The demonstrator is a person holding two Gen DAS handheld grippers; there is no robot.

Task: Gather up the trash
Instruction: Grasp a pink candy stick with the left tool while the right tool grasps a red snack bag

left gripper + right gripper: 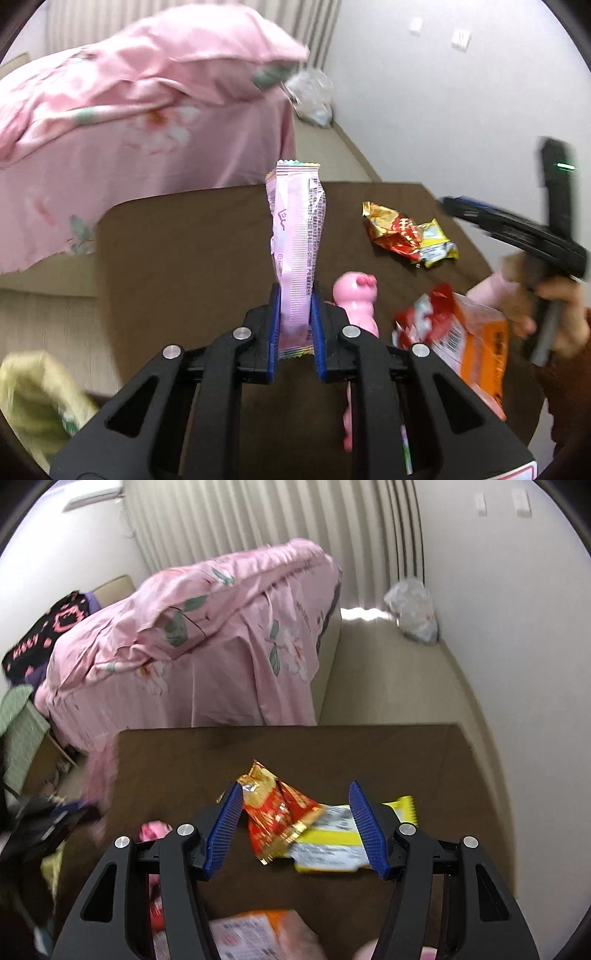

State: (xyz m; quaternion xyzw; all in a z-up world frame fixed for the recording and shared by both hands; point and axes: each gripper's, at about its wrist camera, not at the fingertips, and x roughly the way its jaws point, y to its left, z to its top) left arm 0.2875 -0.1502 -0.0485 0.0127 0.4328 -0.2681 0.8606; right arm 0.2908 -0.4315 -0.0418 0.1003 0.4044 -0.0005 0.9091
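Note:
My left gripper [293, 291] is shut on a long pink striped wrapper [297, 236], which stands up from between the blue pads above the brown table [184, 258]. A crumpled red, gold and yellow wrapper [408, 234] lies further right on the table. In the right wrist view that same red and gold wrapper [280, 808] lies with a yellow and white packet [332, 840] between the wide-open fingers of my right gripper [295, 794]; the pads do not touch them. The right gripper, held by a hand [554, 310], shows at the right edge of the left wrist view.
An orange and red snack bag [461, 332] and a pink pig toy [354, 299] lie on the table near the left gripper. A bed under a pink floral cover [221, 638] stands behind the table. A clear plastic bag [413, 609] sits by the curtain. A yellow-green bag [33, 402] is low on the left.

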